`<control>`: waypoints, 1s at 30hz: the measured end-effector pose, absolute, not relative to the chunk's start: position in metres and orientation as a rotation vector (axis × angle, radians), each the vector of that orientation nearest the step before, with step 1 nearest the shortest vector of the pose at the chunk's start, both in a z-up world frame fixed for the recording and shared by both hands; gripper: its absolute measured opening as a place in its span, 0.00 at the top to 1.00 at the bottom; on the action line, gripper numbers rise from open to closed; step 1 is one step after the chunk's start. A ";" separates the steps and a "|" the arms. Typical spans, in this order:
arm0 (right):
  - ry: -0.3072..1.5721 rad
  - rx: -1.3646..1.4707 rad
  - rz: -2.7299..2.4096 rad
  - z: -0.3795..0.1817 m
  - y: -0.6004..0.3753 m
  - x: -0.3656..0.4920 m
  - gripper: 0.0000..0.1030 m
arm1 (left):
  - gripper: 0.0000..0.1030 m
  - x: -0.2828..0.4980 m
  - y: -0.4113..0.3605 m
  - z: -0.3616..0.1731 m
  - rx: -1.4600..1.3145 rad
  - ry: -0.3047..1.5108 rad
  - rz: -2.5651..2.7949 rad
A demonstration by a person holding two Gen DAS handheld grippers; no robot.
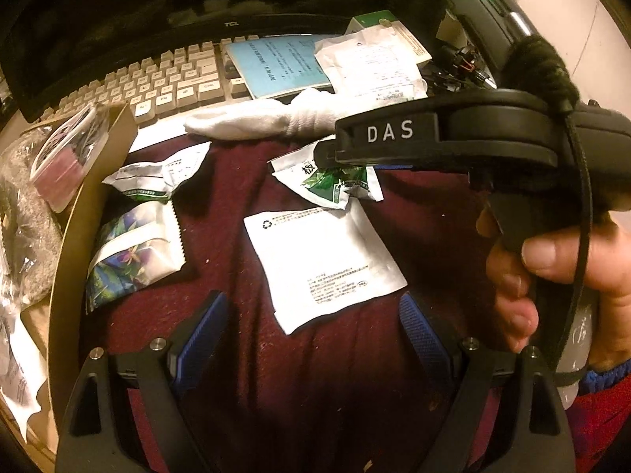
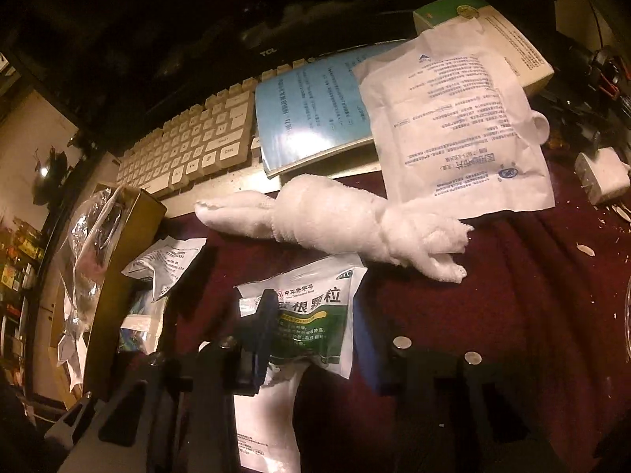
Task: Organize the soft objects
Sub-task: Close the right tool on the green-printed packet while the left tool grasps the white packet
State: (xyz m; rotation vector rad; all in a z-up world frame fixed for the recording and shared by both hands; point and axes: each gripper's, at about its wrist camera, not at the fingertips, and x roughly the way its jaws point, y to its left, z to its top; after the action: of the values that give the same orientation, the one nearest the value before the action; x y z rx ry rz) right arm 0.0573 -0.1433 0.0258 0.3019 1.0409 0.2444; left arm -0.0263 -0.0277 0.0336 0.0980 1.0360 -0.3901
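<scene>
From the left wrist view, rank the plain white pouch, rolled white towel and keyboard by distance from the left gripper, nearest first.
1. Plain white pouch, just ahead of the left gripper.
2. Rolled white towel, beyond it.
3. Keyboard, farthest, upper left.
</scene>
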 end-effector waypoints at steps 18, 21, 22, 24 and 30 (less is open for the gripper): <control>0.999 0.311 0.233 0.037 -0.154 0.044 0.66 | 0.18 0.002 -0.050 0.022 0.144 1.027 -0.375; 0.987 0.308 0.223 0.039 -0.156 0.041 0.66 | 0.46 0.001 -0.055 0.024 0.200 0.977 -0.373; 0.984 0.308 0.221 0.040 -0.157 0.041 0.66 | 0.48 0.001 -0.055 0.025 0.193 0.978 -0.385; 0.980 0.311 0.220 0.041 -0.158 0.040 0.66 | 0.52 0.003 -0.056 0.026 0.188 0.977 -0.393; 0.976 0.321 0.224 0.042 -0.159 0.038 0.66 | 0.58 -0.005 -0.045 0.026 0.161 0.967 -0.415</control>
State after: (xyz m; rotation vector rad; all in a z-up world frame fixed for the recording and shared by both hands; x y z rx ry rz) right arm 0.0384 -0.1593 0.0415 0.3207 0.9761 0.2239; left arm -0.0050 -0.0451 0.0258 0.1615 0.9666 -0.4153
